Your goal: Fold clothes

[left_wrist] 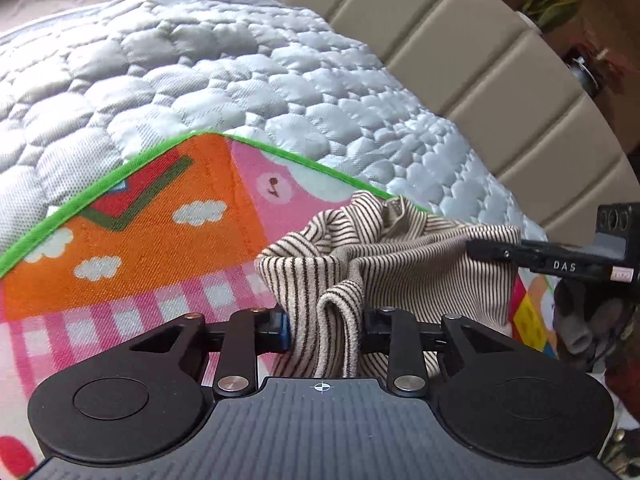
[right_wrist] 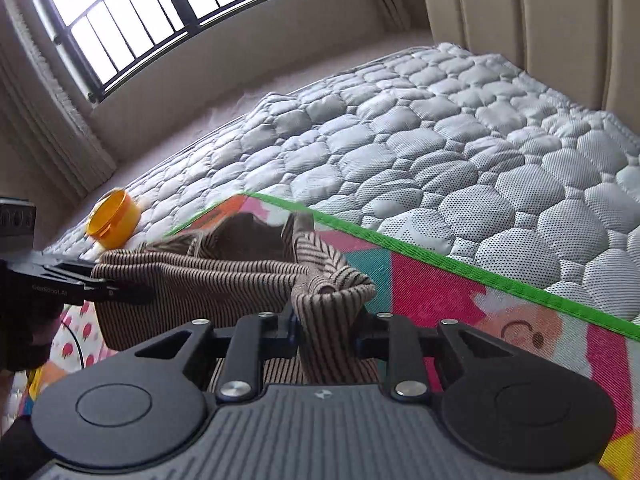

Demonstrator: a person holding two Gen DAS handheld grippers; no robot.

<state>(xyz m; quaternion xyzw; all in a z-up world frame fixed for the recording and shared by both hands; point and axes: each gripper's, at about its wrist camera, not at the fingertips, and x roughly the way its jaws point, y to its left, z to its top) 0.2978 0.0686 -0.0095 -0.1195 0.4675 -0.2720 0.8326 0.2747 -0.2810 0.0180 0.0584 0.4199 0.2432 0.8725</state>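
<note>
Left tongs [left_wrist: 324, 332] clenched on a bunched fold of the striped top [left_wrist: 400, 256], low centre of the left wrist view. Right tongs [right_wrist: 326, 330] likewise clamped on another bunch of the top [right_wrist: 224, 280], low centre of the right view. Each tong also shows in the other's camera: right one at the right edge of the left view, left one at the left edge of the right view, both biting the same cloth.

Why held this way, my read: two grips well apart on one edge keep the cloth stretched between them, so it hangs as a sheet and can be laid flat for a fold. The middle sags and rumples, so tension is only partial. Can't tell which part of the garment each grip has, hem or shoulder.

Top sits lifted above the play mat [left_wrist: 132, 248], which fills the middle of both frames, green border running diagonally. Whether the lower cloth touches the mat is hidden by my tongs.

Mat lies on the mattress [right_wrist: 460, 152], quilted grey, further back. Headboard [left_wrist: 480, 64] upper right in the left view.

Containers: one orange tub [right_wrist: 114, 218] on the mattress, left-middle of the right view, tipped on its side, mouth facing left. Contents not visible. Window [right_wrist: 160, 8] upper left, farthest.
</note>
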